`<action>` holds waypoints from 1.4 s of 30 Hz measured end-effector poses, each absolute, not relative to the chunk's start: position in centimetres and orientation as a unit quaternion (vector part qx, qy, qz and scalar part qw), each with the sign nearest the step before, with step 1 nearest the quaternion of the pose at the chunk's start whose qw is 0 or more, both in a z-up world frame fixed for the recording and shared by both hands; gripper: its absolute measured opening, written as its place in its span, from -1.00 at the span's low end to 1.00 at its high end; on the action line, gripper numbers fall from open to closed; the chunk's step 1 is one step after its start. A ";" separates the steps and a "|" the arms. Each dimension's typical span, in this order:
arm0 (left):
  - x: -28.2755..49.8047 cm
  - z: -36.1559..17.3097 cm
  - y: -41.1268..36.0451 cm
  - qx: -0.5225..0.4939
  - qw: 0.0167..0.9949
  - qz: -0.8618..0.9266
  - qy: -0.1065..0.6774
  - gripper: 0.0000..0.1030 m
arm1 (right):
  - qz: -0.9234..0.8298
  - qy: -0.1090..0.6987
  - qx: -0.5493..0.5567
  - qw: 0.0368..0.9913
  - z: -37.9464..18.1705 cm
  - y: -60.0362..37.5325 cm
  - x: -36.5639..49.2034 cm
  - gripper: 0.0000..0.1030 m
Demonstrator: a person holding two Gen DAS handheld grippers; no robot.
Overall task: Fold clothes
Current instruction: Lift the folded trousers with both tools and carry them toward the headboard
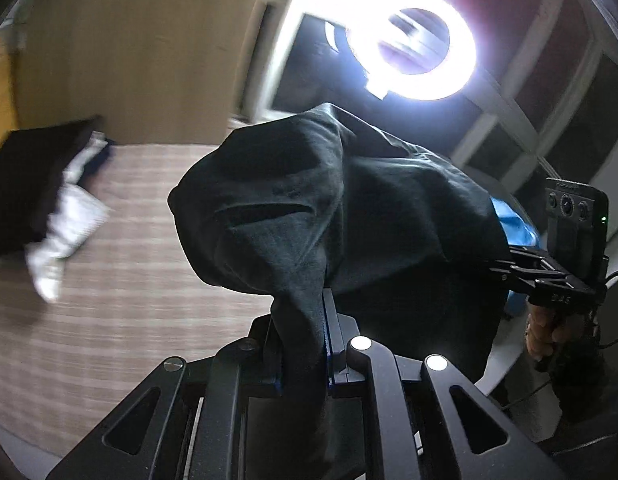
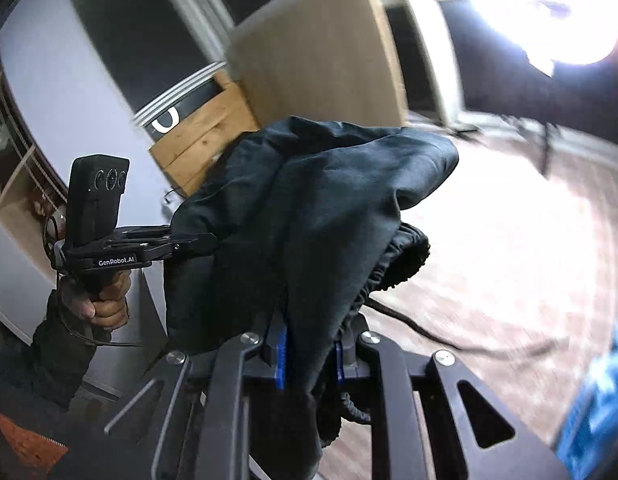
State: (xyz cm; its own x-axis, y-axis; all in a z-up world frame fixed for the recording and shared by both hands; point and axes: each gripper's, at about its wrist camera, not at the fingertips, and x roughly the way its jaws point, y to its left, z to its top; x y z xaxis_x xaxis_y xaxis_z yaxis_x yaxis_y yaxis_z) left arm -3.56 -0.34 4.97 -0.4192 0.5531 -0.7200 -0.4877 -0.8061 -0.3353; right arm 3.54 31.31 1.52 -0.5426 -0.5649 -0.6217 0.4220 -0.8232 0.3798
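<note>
Dark garment [image 1: 349, 208]: we held it off the striped bedcover [image 1: 149, 280], hung between the two tongs. It appeared to be a pair of trousers, since the right wrist view showed a gathered elastic waistband [image 2: 393, 264] and a trailing drawstring [image 2: 449, 338] just beyond the right tongs.

State of the tongs:
- Left tongs [image 1: 305, 344]: the jaws stood nearly together, clamped on a pinch of the cloth. The blue pads [image 1: 326, 344] pressed on the fabric from both sides.
- Right tongs [image 2: 309, 356]: the jaws likewise stood nearly together, clamped on the cloth beside the waistband.

Relation for the coming move:
- From each pair of tongs the cloth rose forward and billowed over the fingertips, then ran sideways to the other pair.
- In the left wrist view the right tongs [image 1: 509, 268] lay to the right, at the far edge of the cloth. In the right wrist view the left tongs [image 2: 213, 242] lay to the left.
- We judged that the gripped edge ran tongs to tongs, so the long axis of the garment hung below and away from that line. Most of that hanging length was hidden.
- Neither hand was plainly nearer; both held the same edge.

A pile of dark and white clothes [image 1: 57, 216] lay on the bedcover well to the left of the left tongs.
</note>
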 end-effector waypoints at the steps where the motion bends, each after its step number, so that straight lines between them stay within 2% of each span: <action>1: -4.2 5.2 -2.1 -0.438 0.303 0.846 -0.038 -0.75 | -0.873 -0.087 0.383 0.288 1.9 29.5 2.7 -0.69; 10: -13.3 7.0 -19.3 -0.428 0.252 0.868 -0.011 -0.75 | -0.877 -0.065 0.371 0.297 3.1 11.2 -7.1 -0.69; 14: -18.2 7.3 -24.2 -0.428 0.236 0.872 0.005 -0.75 | -0.883 -0.066 0.370 0.281 3.2 4.3 -11.8 -0.69; 23: -27.9 6.9 -28.8 -0.428 0.237 0.871 0.036 -0.75 | -0.892 -0.060 0.381 0.235 3.0 -3.0 -20.3 -0.69; 32: -34.9 1.1 -28.4 -0.465 0.252 0.847 0.050 -0.73 | -0.880 -0.070 0.428 0.194 -1.8 -3.4 -26.7 -0.69; 34: -35.9 -0.5 -28.1 -0.477 0.256 0.840 0.050 -0.67 | -0.876 -0.077 0.437 0.190 -3.0 -2.9 -27.2 -0.69; 36: -36.6 -1.6 -28.3 -0.489 0.253 0.834 0.049 -0.34 | -0.871 -0.087 0.445 0.190 -3.9 -2.4 -27.4 -0.68; 37: -36.9 -2.1 -28.5 -0.495 0.251 0.830 0.044 -0.28 | -0.869 -0.092 0.448 0.192 -4.2 -2.1 -27.5 -0.66; 39: -37.6 -2.4 -29.7 -0.501 0.254 0.827 0.021 -0.23 | -0.860 -0.102 0.459 0.197 -4.6 -1.6 -27.7 -0.54; 41: -37.4 -1.7 -30.3 -0.494 0.244 0.834 0.026 -0.17 | -0.852 -0.106 0.470 0.203 -4.7 -1.2 -27.8 -0.30; 42: -37.0 -1.1 -30.5 -0.488 0.237 0.839 0.033 -0.17 | -0.849 -0.104 0.476 0.206 -4.5 -1.1 -27.6 -0.27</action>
State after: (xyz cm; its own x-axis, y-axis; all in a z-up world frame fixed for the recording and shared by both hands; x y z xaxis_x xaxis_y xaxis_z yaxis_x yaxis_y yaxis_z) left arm -37.05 -30.46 -1.14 -0.4102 0.3659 -0.8354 -0.4308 -0.8851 -0.1762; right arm -27.65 -1.06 -4.52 -0.4624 -0.4482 -0.7651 0.2496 -0.8937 0.3728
